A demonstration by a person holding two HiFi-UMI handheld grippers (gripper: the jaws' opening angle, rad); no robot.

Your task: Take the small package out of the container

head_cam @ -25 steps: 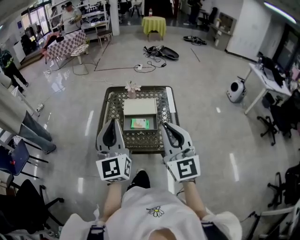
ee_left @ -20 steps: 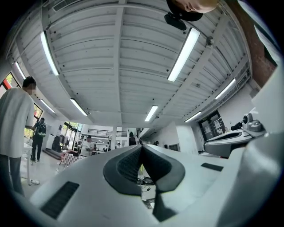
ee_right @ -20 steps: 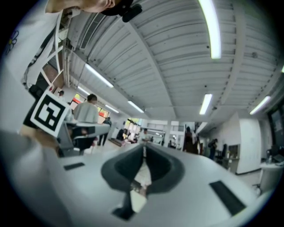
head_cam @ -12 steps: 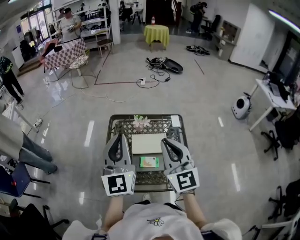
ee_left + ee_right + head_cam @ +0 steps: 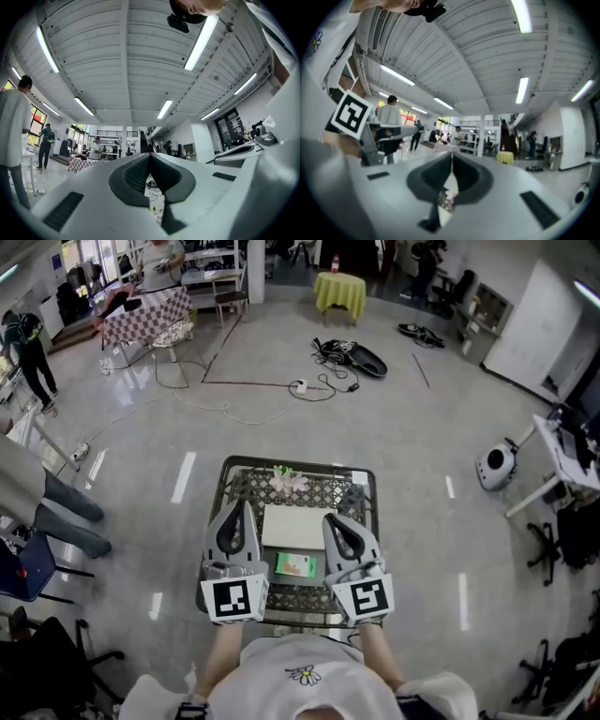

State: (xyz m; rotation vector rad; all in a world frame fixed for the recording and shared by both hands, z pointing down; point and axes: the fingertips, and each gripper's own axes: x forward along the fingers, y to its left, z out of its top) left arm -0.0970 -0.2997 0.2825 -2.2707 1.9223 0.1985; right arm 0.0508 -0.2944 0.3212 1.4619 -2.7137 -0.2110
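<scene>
A small green package (image 5: pixel 298 565) lies in the low open container (image 5: pixel 296 577) on a dark lattice-top table (image 5: pixel 356 498). The container's white lid (image 5: pixel 293 526) stands open behind it. My left gripper (image 5: pixel 234 510) hovers just left of the container and my right gripper (image 5: pixel 336 521) just right of it. Both are shut with nothing held. In the left gripper view the jaws (image 5: pixel 150 154) meet and point up towards the ceiling. The right gripper view shows its jaws (image 5: pixel 451 157) meeting the same way.
A small bunch of flowers (image 5: pixel 288 482) stands at the table's far edge. Cables (image 5: pixel 309 387) and a dark bag (image 5: pixel 352 354) lie on the floor beyond. A yellow table (image 5: pixel 339 292), a checked table (image 5: pixel 145 313) and people (image 5: pixel 28 357) are far off. A white device (image 5: pixel 495 466) sits at the right.
The table and container have come closer, lower in the head view. Both grippers, earlier short of the table's near edge, now flank the container. Their jaws stay shut.
</scene>
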